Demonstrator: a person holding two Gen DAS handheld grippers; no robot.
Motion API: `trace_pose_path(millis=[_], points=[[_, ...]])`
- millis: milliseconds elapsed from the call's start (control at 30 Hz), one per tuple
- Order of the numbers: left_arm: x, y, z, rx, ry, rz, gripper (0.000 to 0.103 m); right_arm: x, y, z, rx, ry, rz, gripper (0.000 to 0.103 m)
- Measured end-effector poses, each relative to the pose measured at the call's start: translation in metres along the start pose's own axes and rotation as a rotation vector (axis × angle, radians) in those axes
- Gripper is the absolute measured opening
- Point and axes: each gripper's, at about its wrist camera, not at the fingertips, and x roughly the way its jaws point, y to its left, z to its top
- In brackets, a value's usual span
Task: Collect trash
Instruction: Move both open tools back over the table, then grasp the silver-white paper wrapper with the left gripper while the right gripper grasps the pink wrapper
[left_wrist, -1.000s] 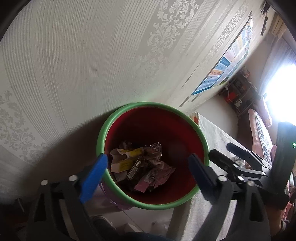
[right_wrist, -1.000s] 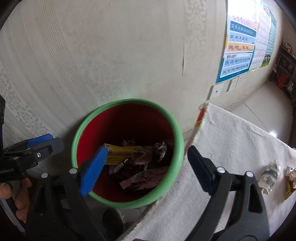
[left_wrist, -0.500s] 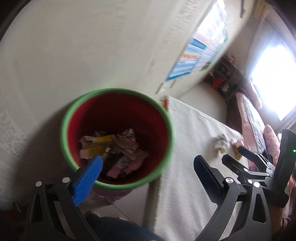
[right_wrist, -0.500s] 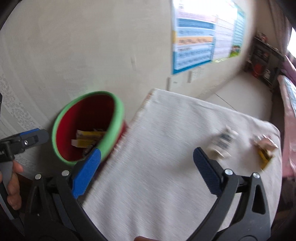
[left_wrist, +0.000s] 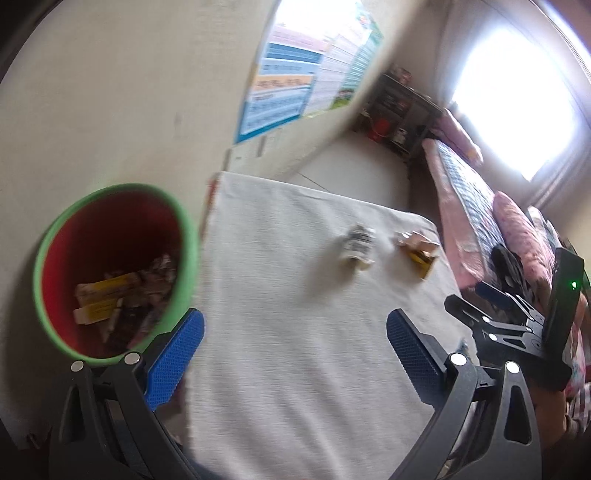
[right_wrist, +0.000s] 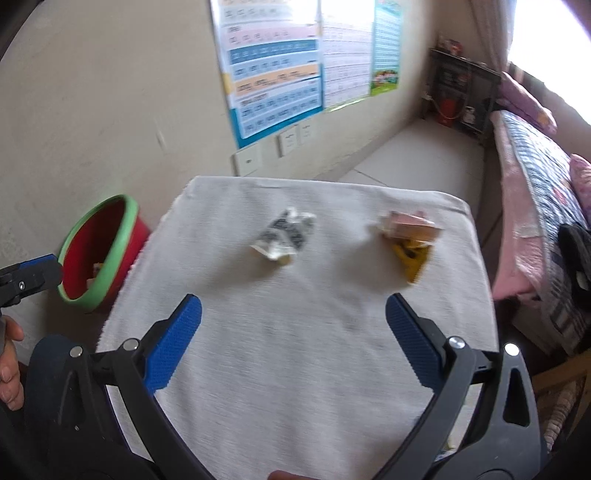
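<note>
Both the left gripper (left_wrist: 295, 338) and the right gripper (right_wrist: 293, 326) are spread wide with nothing between the jaws, which have just been opening. Ahead of them on the white cloth-covered table (right_wrist: 295, 369) lie a crumpled black-and-white wrapper (right_wrist: 284, 236) and a crumpled yellow-and-pink wrapper (right_wrist: 408, 236); the red plastic bin with green rim (left_wrist: 110, 273) stands left of the table.

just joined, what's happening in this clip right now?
A person holding a gripper in each hand is clearing trash off a cloth-covered table. Both the left gripper and the right gripper are open and empty above the cloth. Two pieces remain near its far edge: a crumpled black-and-white wrapper and a crumpled yellow-and-pink wrapper. The red bin with a green rim beside the table already holds several wrappers.
</note>
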Motion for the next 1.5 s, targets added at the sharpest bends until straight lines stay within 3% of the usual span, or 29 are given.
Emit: trace_pose_path(millis=[233,500,900,1500], points=[[0.02,-0.044,0.006,0.078,0.039,-0.013,0.095,-0.011,-0.047,0.0,0.069,-0.021,-0.036,0.098],[0.043,-0.069,0.015,0.102,0.067,-0.028,0.095,-0.006,-0.08,0.007,0.094,-0.02,-0.056,0.098],[0.098,-0.096,0.033,0.134,0.127,-0.047,0.095,0.033,-0.113,0.024,0.126,0.02,-0.072,0.098],[0.184,-0.098,0.058,0.13,0.222,-0.034,0.094,0.113,-0.144,0.05,0.153,0.085,-0.087,0.098]])
